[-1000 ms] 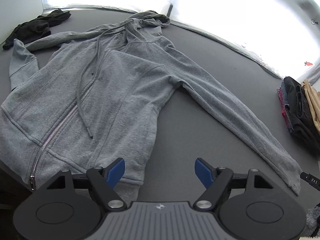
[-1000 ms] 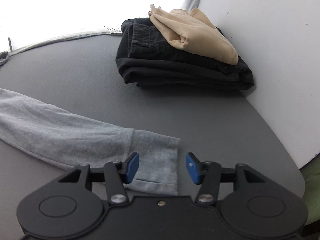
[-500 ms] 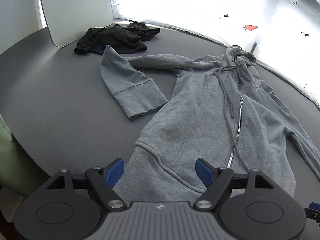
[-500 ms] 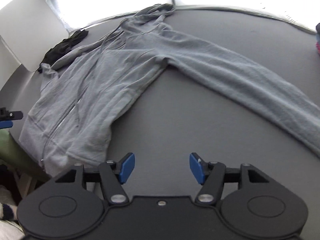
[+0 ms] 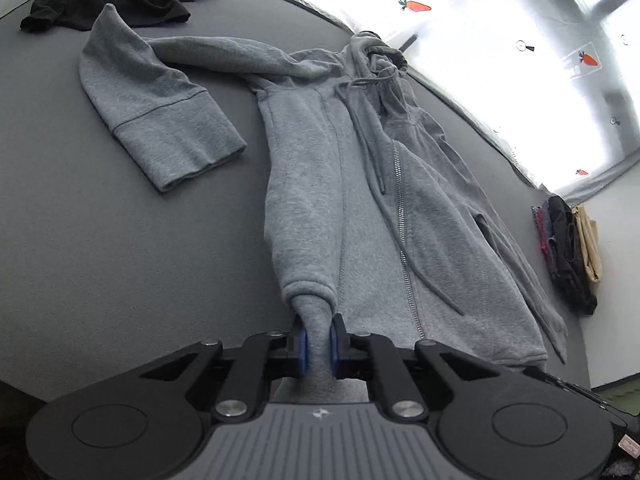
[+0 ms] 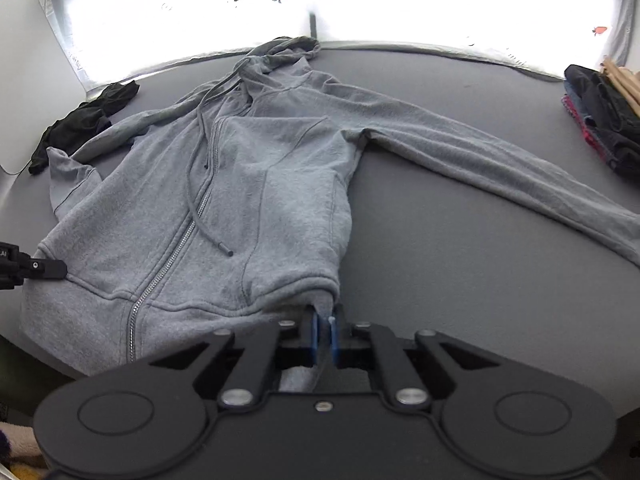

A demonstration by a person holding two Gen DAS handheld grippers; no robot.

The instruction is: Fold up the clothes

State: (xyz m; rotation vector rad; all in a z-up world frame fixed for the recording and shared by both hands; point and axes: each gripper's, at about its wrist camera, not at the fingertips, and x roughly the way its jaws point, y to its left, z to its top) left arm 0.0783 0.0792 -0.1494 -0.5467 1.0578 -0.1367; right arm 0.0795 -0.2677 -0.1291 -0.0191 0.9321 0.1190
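Hoodie (image 6: 248, 184) lying lengthwise, hood far, hem clamped by left claw (image 5: 316, 346), right claw (image 6: 324, 334)

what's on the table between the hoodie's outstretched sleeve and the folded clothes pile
Nothing: bare grey table separates the hoodie's sleeve from the folded pile in the right wrist view.

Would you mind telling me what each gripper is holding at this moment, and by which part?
Both hold the grey hoodie by its bottom hem: the left gripper at one corner, the right gripper at the other.
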